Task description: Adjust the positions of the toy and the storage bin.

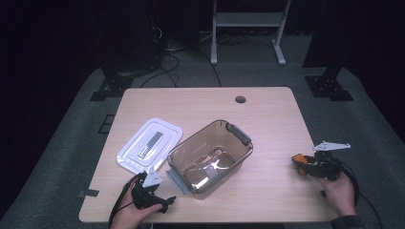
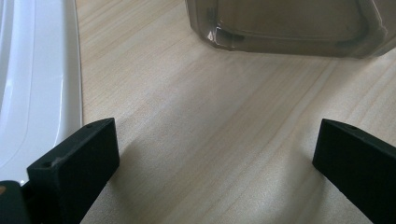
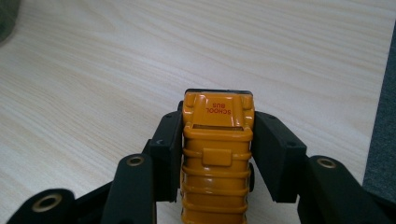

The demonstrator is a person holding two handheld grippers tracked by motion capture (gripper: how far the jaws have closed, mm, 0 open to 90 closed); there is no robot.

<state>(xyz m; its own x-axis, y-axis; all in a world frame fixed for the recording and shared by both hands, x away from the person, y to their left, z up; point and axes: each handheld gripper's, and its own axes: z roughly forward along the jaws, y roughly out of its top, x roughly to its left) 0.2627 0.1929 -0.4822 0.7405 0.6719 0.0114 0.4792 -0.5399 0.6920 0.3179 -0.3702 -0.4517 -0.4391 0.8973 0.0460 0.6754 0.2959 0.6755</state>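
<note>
Two words, "SCHOOL BUS", on gripper-held toy bus [image 3: 218, 158].

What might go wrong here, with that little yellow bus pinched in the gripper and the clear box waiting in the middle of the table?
The right gripper pinches the toy bus by its smooth sides, so it could slip out when lifted. It sits close to the table's right edge, so a dropped bus might roll onto the floor. The left gripper rests open beside the clear box and white lid; a careless move could nudge either.
</note>
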